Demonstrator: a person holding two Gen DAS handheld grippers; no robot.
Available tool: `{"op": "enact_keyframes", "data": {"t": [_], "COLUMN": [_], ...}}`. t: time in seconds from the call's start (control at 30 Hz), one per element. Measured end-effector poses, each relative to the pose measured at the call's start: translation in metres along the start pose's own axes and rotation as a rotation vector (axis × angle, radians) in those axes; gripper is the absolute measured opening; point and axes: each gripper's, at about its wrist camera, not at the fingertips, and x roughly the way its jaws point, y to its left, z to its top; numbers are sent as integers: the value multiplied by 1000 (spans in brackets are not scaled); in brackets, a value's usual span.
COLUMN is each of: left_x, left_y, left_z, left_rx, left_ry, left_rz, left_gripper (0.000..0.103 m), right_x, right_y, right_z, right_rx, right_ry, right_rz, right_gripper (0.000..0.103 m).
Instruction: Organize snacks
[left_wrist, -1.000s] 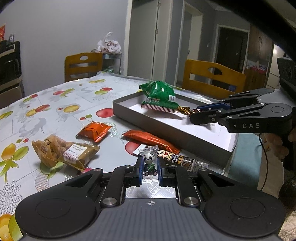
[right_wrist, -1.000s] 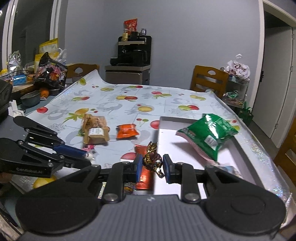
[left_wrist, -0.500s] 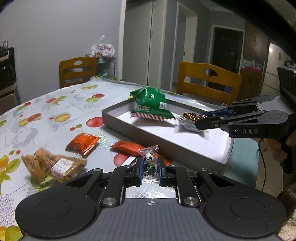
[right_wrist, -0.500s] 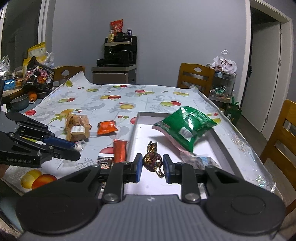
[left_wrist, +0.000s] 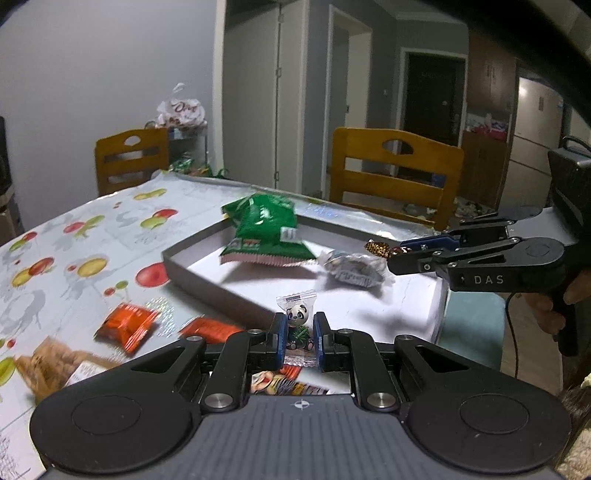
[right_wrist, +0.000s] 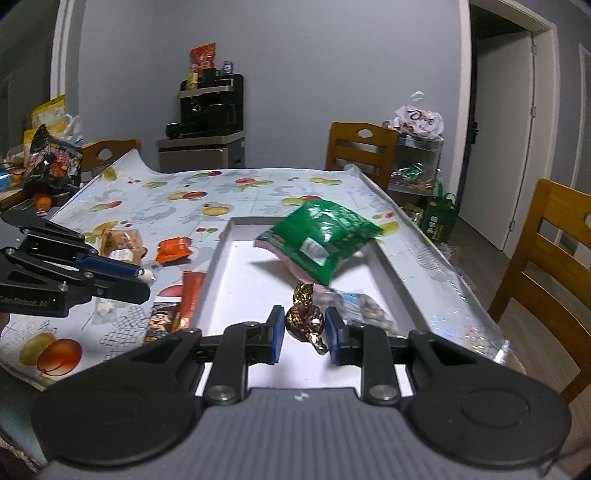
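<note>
A grey-walled dining room with wooden chairs (left_wrist: 395, 173) surrounds a table (right_wrist: 258, 184) covered in a fruit-print cloth. On it sits a shallow grey tray (right_wrist: 218, 254) with a white floor, holding a green snack bag (right_wrist: 321, 240) at its far end and a crinkled clear packet (left_wrist: 351, 267) nearer the middle.

The left gripper (left_wrist: 299, 334) has its jaws closed tight on a panda candy (left_wrist: 298, 321) in a clear wrapper, held just at the tray's near wall. The right gripper (right_wrist: 306, 328) has its jaws closed on a gold-and-maroon wrapped chocolate (right_wrist: 304, 317), held over the tray's white floor just beside the clear packet.

Left of the tray on the cloth lie an orange packet (right_wrist: 173, 249), a long red stick pack (right_wrist: 192, 293), a cartoon-printed bar (right_wrist: 160, 321) and a brown pastry pack (right_wrist: 120, 242).
</note>
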Motion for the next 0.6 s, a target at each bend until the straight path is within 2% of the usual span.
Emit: {"op": "enact_keyframes", "data": {"t": [0.6], "left_x": [40], "left_y": [-39], "left_z": [19], "left_rx": [60], "left_ry": [20], "left_rz": [-88], "left_gripper": [17], "right_x": [-13], "right_y": [-30], "right_z": [-19], "right_rx": [48], "right_ry": [1], "right_rz": [-30], "right_gripper": [23]}}
